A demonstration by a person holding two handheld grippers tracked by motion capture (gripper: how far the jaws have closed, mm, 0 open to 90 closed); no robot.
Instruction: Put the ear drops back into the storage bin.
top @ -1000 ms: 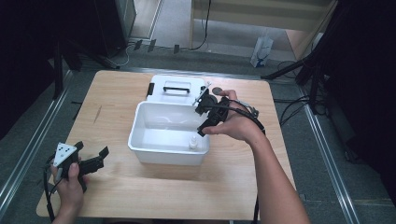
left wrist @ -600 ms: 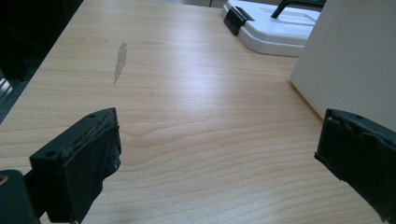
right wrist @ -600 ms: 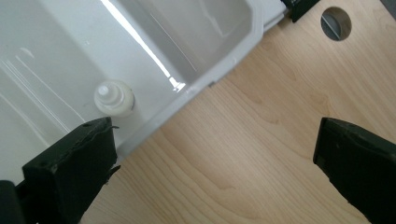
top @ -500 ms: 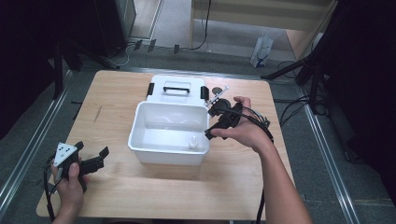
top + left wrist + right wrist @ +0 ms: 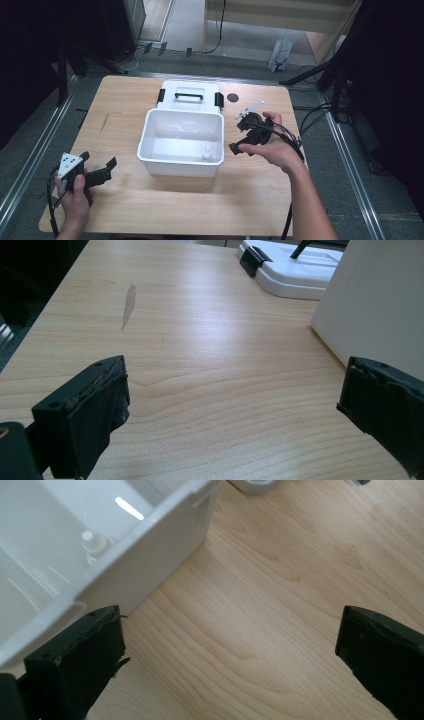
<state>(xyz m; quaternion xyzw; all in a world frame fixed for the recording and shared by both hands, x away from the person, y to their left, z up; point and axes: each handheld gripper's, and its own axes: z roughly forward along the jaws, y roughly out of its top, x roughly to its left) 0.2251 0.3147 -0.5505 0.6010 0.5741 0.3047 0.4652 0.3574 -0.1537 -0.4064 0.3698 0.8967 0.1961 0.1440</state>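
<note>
Two open tongs beside a white tub on a wooden table.

The white tub (image 5: pixel 181 137) stands mid-table (image 5: pixel 125 100) with a small bottle (image 5: pixel 205 152) inside, near its right front corner; its lid (image 5: pixel 190 95) lies just behind it. The right tongs (image 5: pixel 240 141) hover wide open and empty just right of the tub. The left tongs (image 5: pixel 102 170), also wide open and empty, sit near the table's front left corner.

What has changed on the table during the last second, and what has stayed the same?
The right gripper moved away from over the white box, to its right side, with jaws open and empty. A small bottle stands inside the box. The left gripper, the box and the lid stayed in place.
</note>
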